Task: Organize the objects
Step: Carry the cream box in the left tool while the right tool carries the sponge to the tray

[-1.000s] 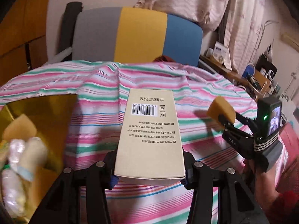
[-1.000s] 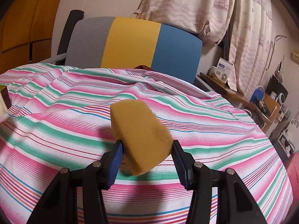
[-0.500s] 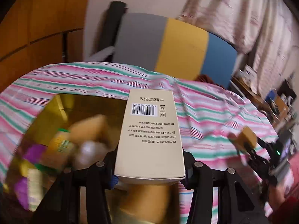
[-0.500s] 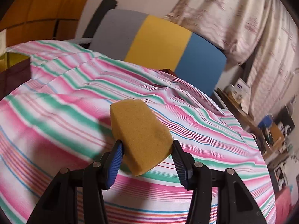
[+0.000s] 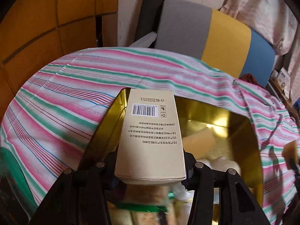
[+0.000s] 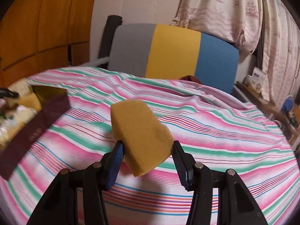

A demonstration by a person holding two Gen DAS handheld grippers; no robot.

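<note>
- Clamped hard on a tan carton, the left gripper has its jaws pressed against the carton's two long sides, near its lower end.
- That carton's printed face is up, with the barcode at the far end, and it hangs over the open gold-lined box.
- Jaws of the right gripper are closed on a yellow sponge, which sits tilted between the blue ribbed pads.
- Relative to the gold-lined box, the sponge is off to the right, above the striped cloth and not touching it.
- Inside the box lie a pale sponge-like piece and some wrapped items, too blurred to identify.
- A dark maroon flap runs along the box's right-hand edge, seen from the right wrist view.
- Beyond the box stands a chair back in grey, yellow and blue panels, with patterned curtains behind it.
</note>
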